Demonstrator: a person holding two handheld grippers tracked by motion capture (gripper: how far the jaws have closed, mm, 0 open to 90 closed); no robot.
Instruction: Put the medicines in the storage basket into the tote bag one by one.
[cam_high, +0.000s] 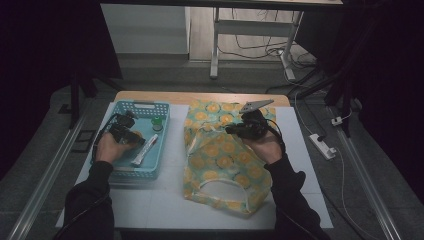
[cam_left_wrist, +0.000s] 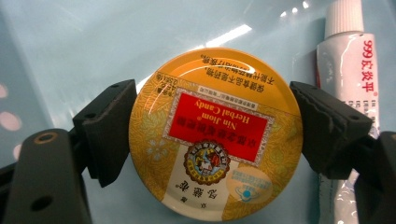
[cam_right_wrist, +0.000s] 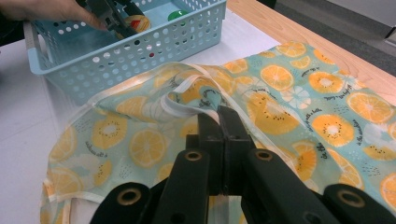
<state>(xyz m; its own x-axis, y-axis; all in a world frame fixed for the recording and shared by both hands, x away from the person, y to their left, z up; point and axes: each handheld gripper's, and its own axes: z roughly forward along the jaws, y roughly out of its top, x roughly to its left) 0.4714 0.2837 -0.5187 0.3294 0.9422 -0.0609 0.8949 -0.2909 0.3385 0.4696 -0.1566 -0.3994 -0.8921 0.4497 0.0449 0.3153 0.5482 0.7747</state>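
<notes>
A round yellow herbal candy tin (cam_left_wrist: 215, 140) with a red label lies on the floor of the light blue basket (cam_high: 142, 105). My left gripper (cam_left_wrist: 211, 105) reaches down into the basket, and its black pads press on the tin's two sides. In the high view the left gripper (cam_high: 131, 136) is at the basket's left half. A fabric bag (cam_high: 220, 160) printed with orange slices lies in the middle of the table. My right gripper (cam_right_wrist: 222, 114) is shut on a fold of the bag (cam_right_wrist: 289, 93) by its white-trimmed rim, and in the high view the right gripper (cam_high: 232, 130) sits over the bag's upper part.
A white ointment tube (cam_left_wrist: 348, 70) lies beside the tin, also the tube (cam_high: 145, 150) in the basket's right half. A small green object (cam_high: 157, 121) sits at the basket's far end. The basket (cam_right_wrist: 140, 51) stands left of the bag on a white mat (cam_high: 170, 200).
</notes>
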